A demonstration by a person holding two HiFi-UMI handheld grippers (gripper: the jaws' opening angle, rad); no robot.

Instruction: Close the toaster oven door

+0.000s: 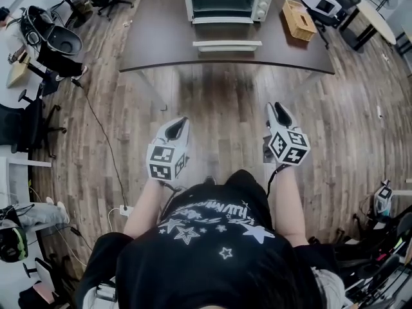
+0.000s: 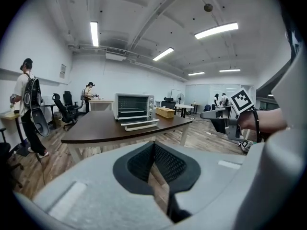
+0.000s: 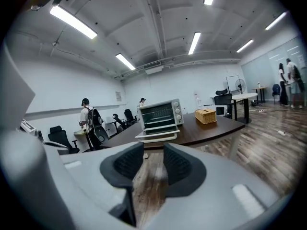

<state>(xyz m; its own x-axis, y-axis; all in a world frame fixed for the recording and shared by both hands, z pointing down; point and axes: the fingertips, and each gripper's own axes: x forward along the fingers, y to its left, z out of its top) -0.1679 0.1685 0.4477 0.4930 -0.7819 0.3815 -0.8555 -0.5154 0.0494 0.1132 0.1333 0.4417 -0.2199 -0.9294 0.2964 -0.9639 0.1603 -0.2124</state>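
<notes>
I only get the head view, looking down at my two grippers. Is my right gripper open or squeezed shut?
Observer: Open. In the right gripper view, the right gripper has a gap between its pads, and only the wooden floor shows through it.
Operator: What about the left one?
Observer: The left gripper is shut. In its own view the pads meet at the tips, with nothing caught between them.
Operator: Is anybody behind the toaster oven? My picture stops there.
Observer: Yes. The right gripper view shows a person far behind the toaster oven, across the room and not close to it.
</notes>
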